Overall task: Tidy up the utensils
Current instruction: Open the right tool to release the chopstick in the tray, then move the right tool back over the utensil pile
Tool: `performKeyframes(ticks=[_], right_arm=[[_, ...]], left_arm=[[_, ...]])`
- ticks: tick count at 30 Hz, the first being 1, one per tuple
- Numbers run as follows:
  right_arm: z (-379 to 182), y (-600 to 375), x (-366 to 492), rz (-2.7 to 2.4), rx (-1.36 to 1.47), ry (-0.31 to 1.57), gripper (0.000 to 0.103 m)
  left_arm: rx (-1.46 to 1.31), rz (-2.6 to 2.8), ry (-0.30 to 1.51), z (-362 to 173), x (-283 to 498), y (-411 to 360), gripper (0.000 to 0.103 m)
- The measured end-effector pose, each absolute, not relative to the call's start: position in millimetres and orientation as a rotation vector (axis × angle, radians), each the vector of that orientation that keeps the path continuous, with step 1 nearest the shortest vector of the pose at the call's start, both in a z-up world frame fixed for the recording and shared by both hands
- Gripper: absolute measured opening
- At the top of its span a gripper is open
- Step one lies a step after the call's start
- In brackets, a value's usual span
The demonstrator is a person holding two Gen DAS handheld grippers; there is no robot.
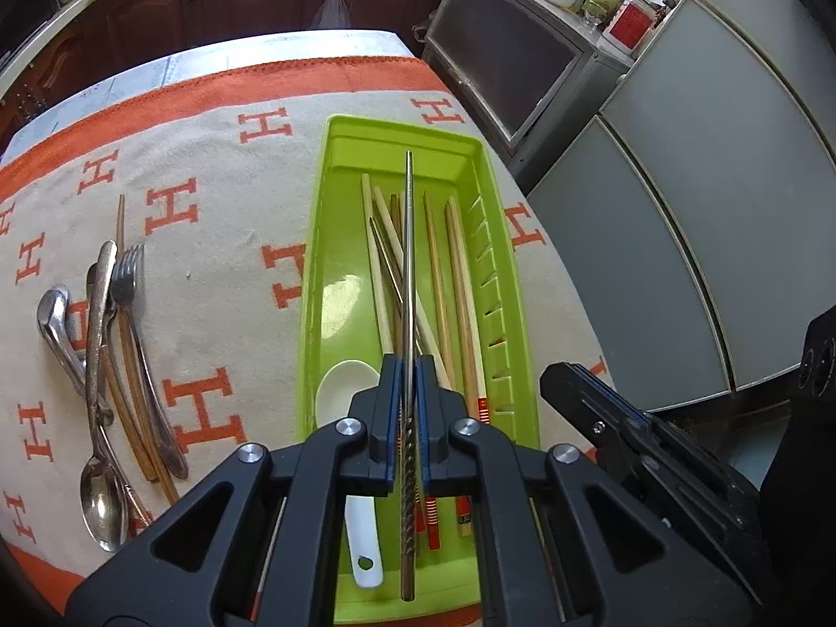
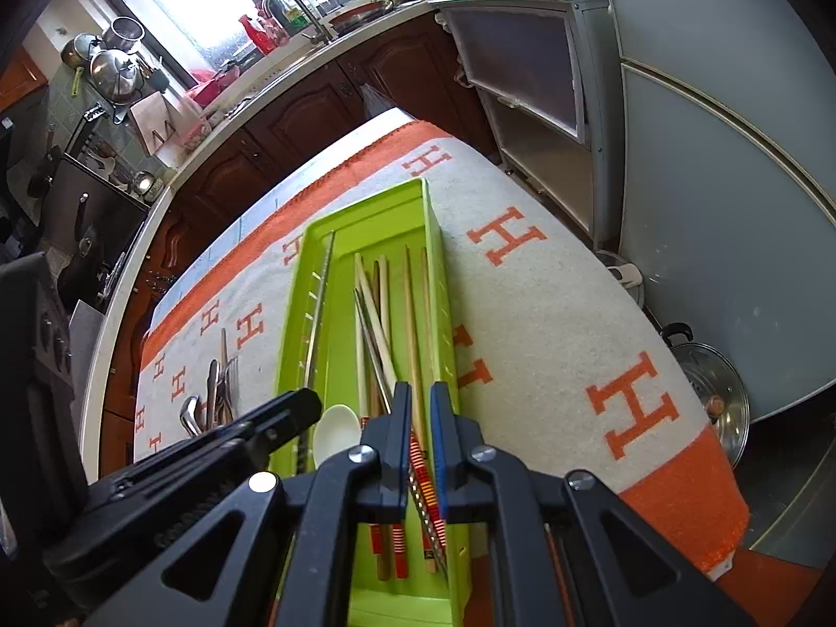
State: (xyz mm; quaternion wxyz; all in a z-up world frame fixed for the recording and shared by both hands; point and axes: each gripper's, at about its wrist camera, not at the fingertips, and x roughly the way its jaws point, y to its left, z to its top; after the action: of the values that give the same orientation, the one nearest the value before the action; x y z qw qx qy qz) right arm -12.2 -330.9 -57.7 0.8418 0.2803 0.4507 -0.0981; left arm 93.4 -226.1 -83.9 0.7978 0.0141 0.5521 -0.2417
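Observation:
My left gripper (image 1: 409, 366) is shut on a metal chopstick (image 1: 409, 240), which points forward above the green tray (image 1: 313, 261). In the tray lie several wooden chopsticks (image 1: 439, 282) and a white spoon (image 1: 345, 386). My right gripper (image 2: 420, 407) hovers shut over the tray's (image 2: 439, 271) near end, gripping nothing; the red-striped chopstick ends (image 2: 426, 491) lie below it. The left gripper (image 2: 303, 399) with its metal chopstick (image 2: 318, 324) shows at the left of the right wrist view. The right gripper (image 1: 569, 381) shows beside the tray's right rim.
A pile of metal spoons, a fork and wooden-handled pieces (image 1: 115, 345) lies on the H-patterned cloth (image 1: 224, 198) left of the tray. Grey cabinets (image 1: 679, 209) stand past the table's right edge, and a steel pot (image 2: 716, 402) sits on the floor.

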Motion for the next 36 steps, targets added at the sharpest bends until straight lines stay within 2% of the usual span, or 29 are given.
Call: performKeyframes(ticks=[4,10,19,31,35,36], right_arm=[[-59,-330,-13,-0.216,0.585,0.96,0.007],[-57,-321,-13,-0.215,0.561,0.957,0.007],[-50,-301,-15,-0.197,0.502,0.955,0.007],[-47,-264,-14,-0.142,0.435,0.969,0.008],[-48,-253,-12,-0.125,0.416,0.973,0.02],[-48,-250,-11,-0.12,0.41,0.973,0.02]], left_arm=[[0.053,-0.511,1.206,-96,91,-228,0.004],[0.093,-0.51,1.145,-80,80,-216,0.005],[0.073,-0.438,1.087,-56,67,-163,0.027],[0.047,-0.344,1.075,-54,49,-100,0.028],[0.039,-0.303,1.076,-59,47,-79,0.028],[0.035,-0.294,1.076,-59,47,-74,0.028]])
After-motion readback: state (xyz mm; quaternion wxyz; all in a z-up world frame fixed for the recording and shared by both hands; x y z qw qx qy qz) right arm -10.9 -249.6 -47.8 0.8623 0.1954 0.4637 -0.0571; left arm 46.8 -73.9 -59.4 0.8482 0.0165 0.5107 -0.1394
